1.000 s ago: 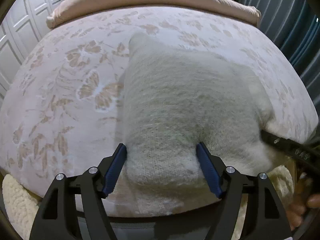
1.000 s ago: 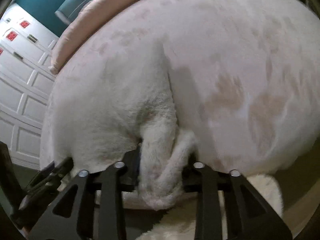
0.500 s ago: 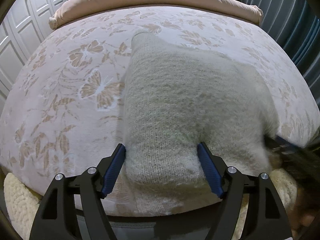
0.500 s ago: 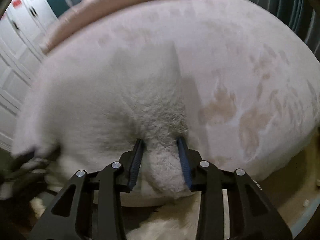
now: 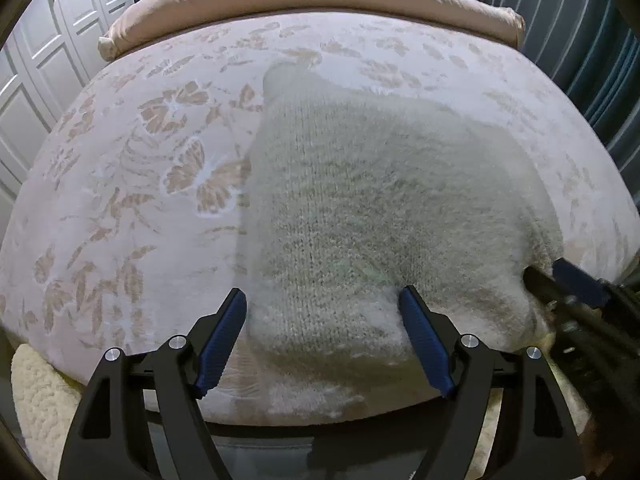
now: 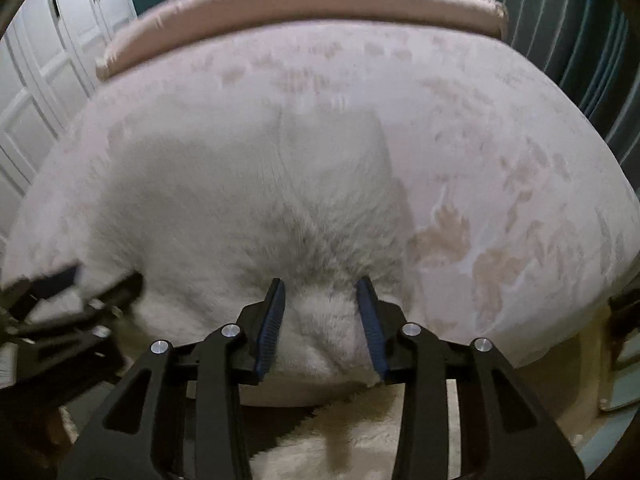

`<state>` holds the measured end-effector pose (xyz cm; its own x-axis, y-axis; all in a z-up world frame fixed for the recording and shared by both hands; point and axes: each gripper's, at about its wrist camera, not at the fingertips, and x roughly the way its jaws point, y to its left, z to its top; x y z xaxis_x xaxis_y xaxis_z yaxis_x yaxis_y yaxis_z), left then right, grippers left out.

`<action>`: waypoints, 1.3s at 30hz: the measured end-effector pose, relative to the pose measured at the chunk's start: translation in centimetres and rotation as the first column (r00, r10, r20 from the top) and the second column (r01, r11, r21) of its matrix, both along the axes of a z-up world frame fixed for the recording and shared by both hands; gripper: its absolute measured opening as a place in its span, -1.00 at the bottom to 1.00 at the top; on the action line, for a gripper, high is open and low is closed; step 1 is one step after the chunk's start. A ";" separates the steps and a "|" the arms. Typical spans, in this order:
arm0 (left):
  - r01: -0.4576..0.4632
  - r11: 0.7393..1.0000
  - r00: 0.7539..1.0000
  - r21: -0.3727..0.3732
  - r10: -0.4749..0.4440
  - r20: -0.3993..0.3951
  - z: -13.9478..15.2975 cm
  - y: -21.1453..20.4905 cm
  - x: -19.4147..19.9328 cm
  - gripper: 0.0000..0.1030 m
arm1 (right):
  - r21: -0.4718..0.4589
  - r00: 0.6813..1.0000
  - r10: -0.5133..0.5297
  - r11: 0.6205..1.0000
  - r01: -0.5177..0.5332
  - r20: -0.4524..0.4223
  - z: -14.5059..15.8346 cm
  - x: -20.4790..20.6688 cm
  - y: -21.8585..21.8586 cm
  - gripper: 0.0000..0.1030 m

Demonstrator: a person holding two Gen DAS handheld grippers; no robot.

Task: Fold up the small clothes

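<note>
A fuzzy cream knit sweater (image 5: 360,208) lies spread on the floral bedspread (image 5: 120,184), its hem at the near bed edge. My left gripper (image 5: 322,308) is open, its blue pads either side of the left hem corner. My right gripper (image 6: 322,292) is open around the right hem corner of the sweater (image 6: 248,200), its pads apart from the fabric. The right gripper also shows at the right edge of the left wrist view (image 5: 568,280), and the left gripper shows blurred at the left of the right wrist view (image 6: 80,284).
A pink rolled duvet (image 5: 312,4) lies across the far end of the bed. White wardrobe doors (image 5: 36,64) stand to the left, teal curtains (image 5: 580,32) to the right. A cream fluffy rug (image 6: 344,440) lies on the floor below the bed edge.
My right gripper has opened and let go of the sweater's corner, which now lies flat on the bed. My left gripper stays open at the hem.
</note>
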<state>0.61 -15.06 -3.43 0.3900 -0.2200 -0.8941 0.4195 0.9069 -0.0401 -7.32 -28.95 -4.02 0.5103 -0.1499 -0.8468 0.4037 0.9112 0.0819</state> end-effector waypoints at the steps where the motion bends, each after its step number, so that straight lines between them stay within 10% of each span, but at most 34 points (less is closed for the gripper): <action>1: -0.005 1.000 1.000 -0.018 0.005 0.003 0.5 0.2 0.1 0.50 | 0.011 1.000 -0.012 1.000 0.011 0.027 0.9 -0.4 -0.6 -0.30; 13: -0.063 0.993 0.998 -0.096 0.063 -0.007 2.7 0.6 2.9 0.55 | 0.397 0.981 -0.172 0.910 0.121 0.093 -2.4 5.5 -11.4 0.30; 18: -0.070 0.995 0.998 -0.068 0.069 -0.013 2.1 1.3 2.8 0.55 | 0.365 0.997 0.020 0.930 -0.048 0.080 -1.6 10.7 -9.1 -0.81; 22: -0.089 0.994 0.996 -0.057 0.088 -0.026 1.3 1.4 3.0 0.55 | 0.263 0.939 0.087 0.948 -0.181 0.332 4.5 9.5 -7.4 -0.81; 26: -0.089 0.995 0.995 -0.052 0.087 -0.038 0.5 0.7 3.1 0.57 | 0.292 0.999 0.007 0.956 -0.017 0.035 -3.5 12.1 -10.2 -0.80; 29: -0.080 0.995 0.995 -0.063 0.077 -0.057 0.5 0.3 3.2 0.58 | 0.370 0.999 -0.035 0.929 0.019 0.038 -4.9 10.9 -10.7 -0.68; 33: -0.091 0.992 0.993 -0.086 0.083 -0.089 0.3 0.2 3.6 0.61 | 0.353 0.994 -0.062 0.935 0.027 0.087 -2.2 7.6 -9.9 0.20; 39: -0.120 0.989 0.987 -0.081 0.111 -0.113 -0.3 -0.5 4.6 0.68 | 0.394 0.996 -0.077 0.917 0.058 0.034 -4.0 3.8 -8.5 0.37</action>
<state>5.18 -15.52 -3.77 0.3201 -0.2580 -0.9116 0.3009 0.9401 -0.1604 -3.50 -37.44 -8.07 0.5524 0.1537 -0.8193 0.4496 0.7727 0.4481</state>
